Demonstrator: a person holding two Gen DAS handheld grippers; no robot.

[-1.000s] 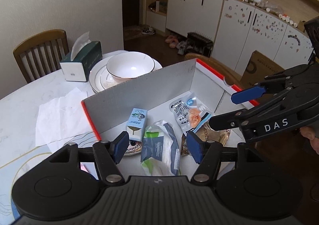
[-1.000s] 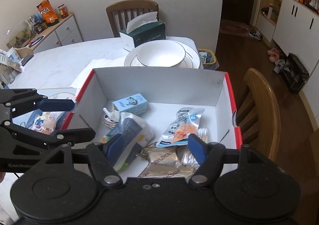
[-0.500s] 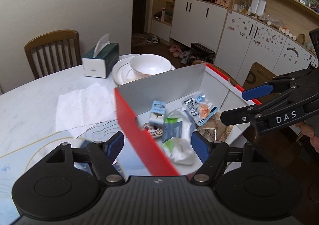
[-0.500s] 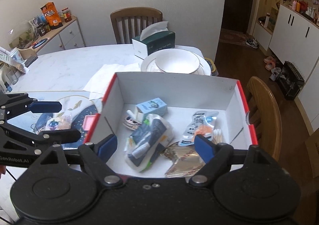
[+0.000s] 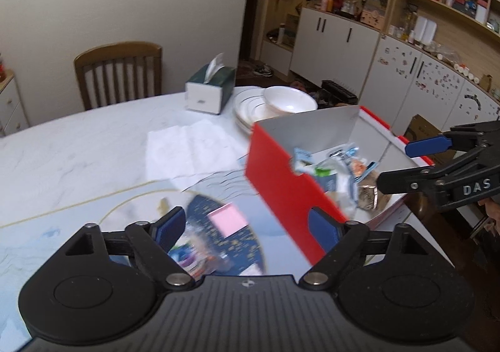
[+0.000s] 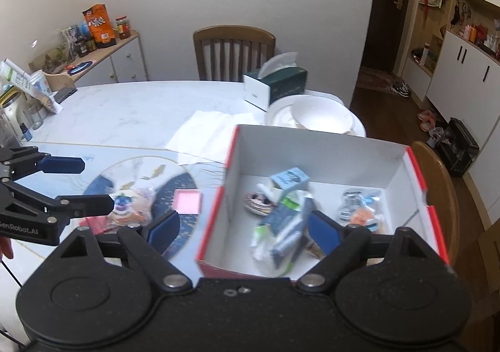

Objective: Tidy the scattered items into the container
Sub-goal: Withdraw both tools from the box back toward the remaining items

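— What's the setting?

— A dining room: a pale marble-look table [image 6: 125, 114] with a wooden chair [image 6: 234, 52] behind it and white cupboards along the far wall.

— And the left gripper?

— The left gripper [image 5: 247, 228] has its jaws opening, with nothing pressed between the blue pads. It hangs over a dark blue patterned mat [image 5: 218, 220], tilted downward. Just under it lie a pink pad [image 5: 228, 220] and a colourful snack packet [image 5: 190, 255]; that packet is blurred, so I can't read what it is.

— The right one?

— The right gripper [image 6: 242, 228] is also opening and holds nothing. It sits above the near wall of the red-and-white box [image 6: 312, 146], straddling the box's left corner.

— Where are the task's items?

— Most are inside the box: a small blue carton [image 6: 289, 178], a green-and-white wipes pack [image 6: 281, 227], an orange sachet [image 6: 359, 211] and a round patterned disc [image 6: 257, 200]. The pink pad and the snack packet are outside, on the mat to the box's left.

— Anything further out?

— A sheet of white paper [image 6: 212, 133] beside the box, stacked plates with a white bowl [image 6: 322, 113] behind it, and a green tissue box [image 6: 275, 86] near the chair.
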